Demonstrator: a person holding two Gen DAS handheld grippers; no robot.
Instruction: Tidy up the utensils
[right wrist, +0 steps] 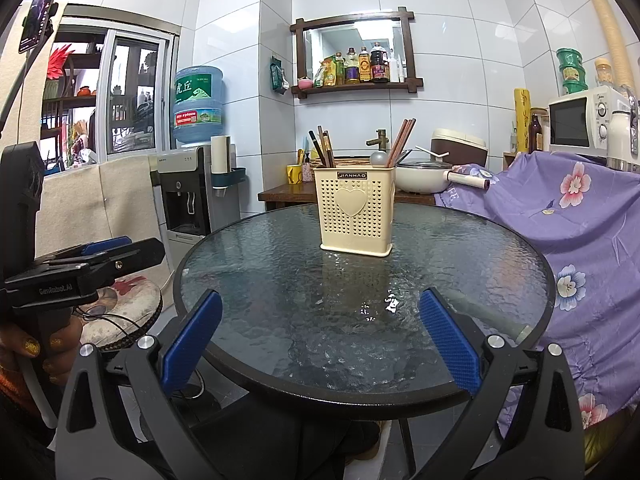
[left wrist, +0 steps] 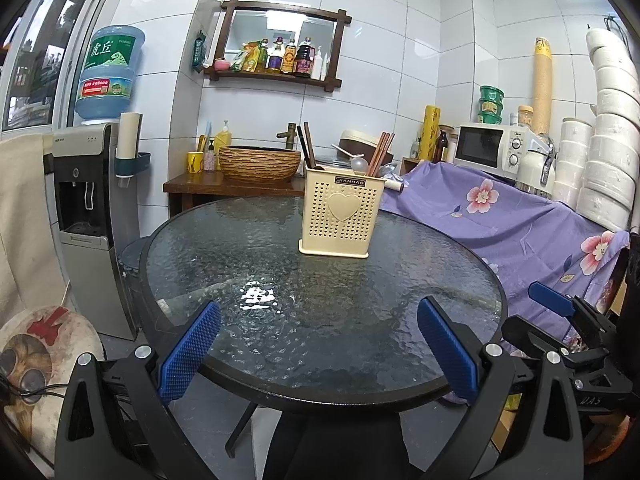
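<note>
- The cream utensil holder (left wrist: 342, 216) stands upright on the far half of the round glass table (left wrist: 200, 264), straight ahead of both claws and well apart from them.
- Chopsticks (right wrist: 402, 140) and a spoon (left wrist: 359, 163) stand in it, long axes near vertical, leaning slightly outward.
- From the left gripper (left wrist: 320, 348) the holder lies ahead, a touch right; from the right gripper (right wrist: 322, 344), ahead and slightly right too.
- Neither looks clearly nearer.
- Both claws hang over the near table edge, jaws spread wide, gripping nothing.
- No loose utensil shows on the glass; reaching would mean going forward and from above.
</note>
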